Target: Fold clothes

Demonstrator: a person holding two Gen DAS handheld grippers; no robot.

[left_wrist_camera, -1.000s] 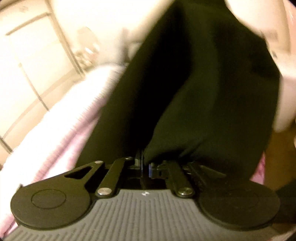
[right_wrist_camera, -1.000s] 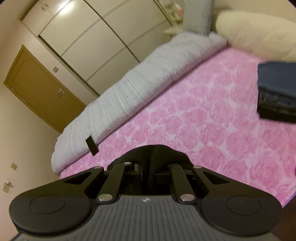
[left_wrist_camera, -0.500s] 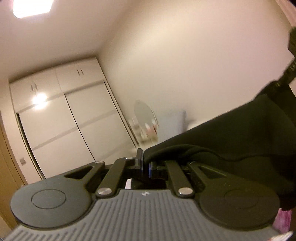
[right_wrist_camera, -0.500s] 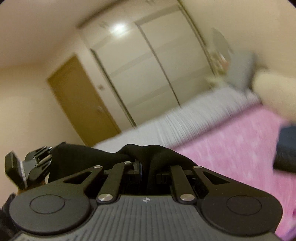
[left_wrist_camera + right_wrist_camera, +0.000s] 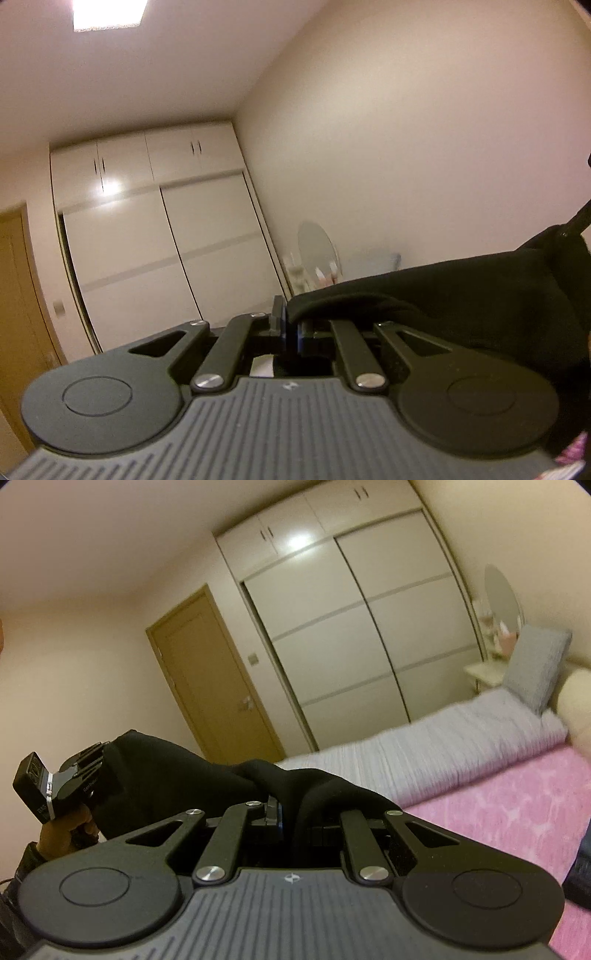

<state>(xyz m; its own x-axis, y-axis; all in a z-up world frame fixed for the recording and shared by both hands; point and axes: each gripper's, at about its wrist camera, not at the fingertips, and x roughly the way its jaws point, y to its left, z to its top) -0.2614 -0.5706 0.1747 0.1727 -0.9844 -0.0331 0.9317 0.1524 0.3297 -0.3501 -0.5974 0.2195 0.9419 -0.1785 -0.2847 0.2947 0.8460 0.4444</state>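
Black garment [image 5: 207, 771] hangs in the air between left gripper [image 5: 290, 326] and right gripper [image 5: 295, 812], above the bed [image 5: 517, 812]; both jaws clamped on its edge. Soft, light, limp: likely best held by corners.

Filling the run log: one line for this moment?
left gripper: shut on black garment | right gripper: shut on black garment | garment stretched between both, above pink bedspread

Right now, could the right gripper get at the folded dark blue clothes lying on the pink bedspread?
Probably not yet: the right gripper is shut on the black garment, also held by the left gripper. The path over the pink bedspread to the folded clothes looks free.
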